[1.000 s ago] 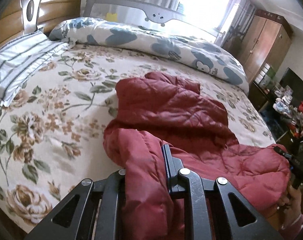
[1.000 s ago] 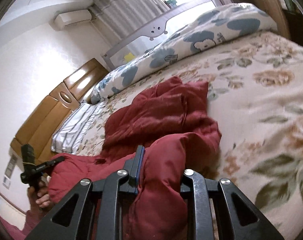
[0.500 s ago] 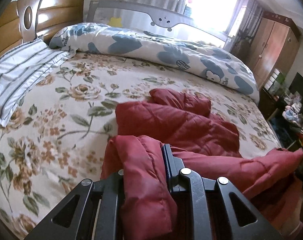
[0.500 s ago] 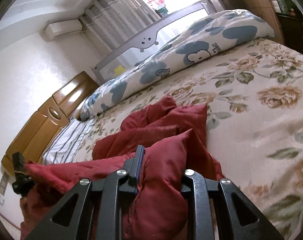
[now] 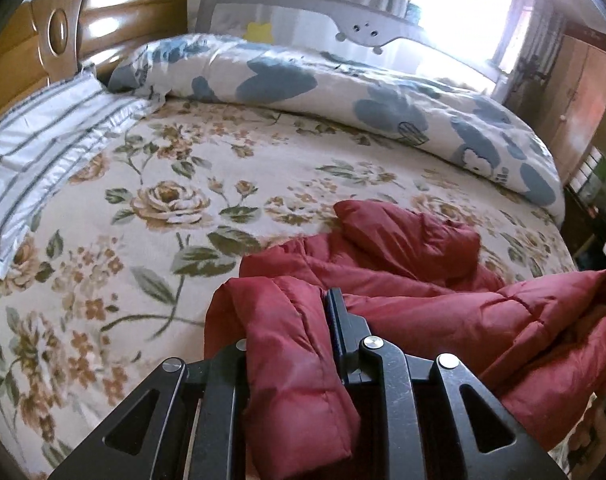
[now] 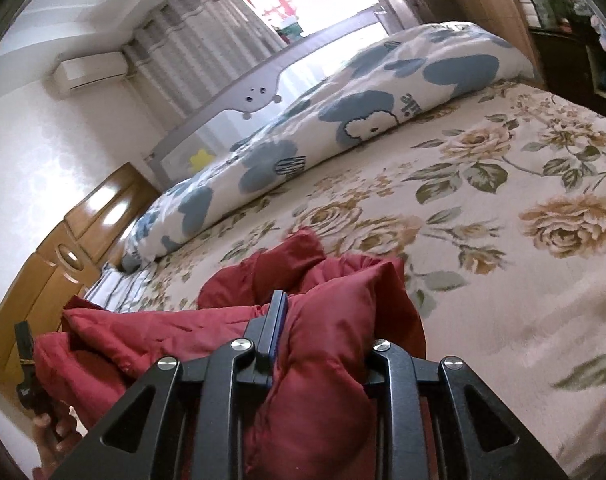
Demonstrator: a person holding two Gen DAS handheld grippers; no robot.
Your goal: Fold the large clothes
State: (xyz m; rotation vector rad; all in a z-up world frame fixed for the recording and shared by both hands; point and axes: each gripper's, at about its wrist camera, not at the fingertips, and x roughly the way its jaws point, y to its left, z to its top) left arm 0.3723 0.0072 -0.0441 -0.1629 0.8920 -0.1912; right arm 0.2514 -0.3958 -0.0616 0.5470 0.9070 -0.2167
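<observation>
A dark red padded jacket (image 5: pixel 403 272) lies bunched on the near side of a bed with a floral sheet (image 5: pixel 163 216). My left gripper (image 5: pixel 291 320) is shut on one corner of the jacket, red fabric bulging between the fingers. My right gripper (image 6: pixel 323 320) is shut on the other corner of the jacket (image 6: pixel 327 360). The held edge stretches raised between the two grippers above the bed's near edge. The rest of the jacket trails on the sheet (image 6: pixel 503 220). The left gripper also shows in the right wrist view (image 6: pixel 25 360).
A rolled white quilt with blue patterns (image 5: pixel 343 92) lies along the far side of the bed. A striped pillow (image 5: pixel 43 148) sits by the wooden headboard (image 5: pixel 83 32). A wooden wardrobe (image 5: pixel 583 92) stands at the right, with a grey bed rail (image 6: pixel 263 92) behind the quilt.
Both grippers have lifted and pulled the jacket's edge up and toward the near side of the bed, drawing it taut. More bare sheet now shows beyond the jacket.
</observation>
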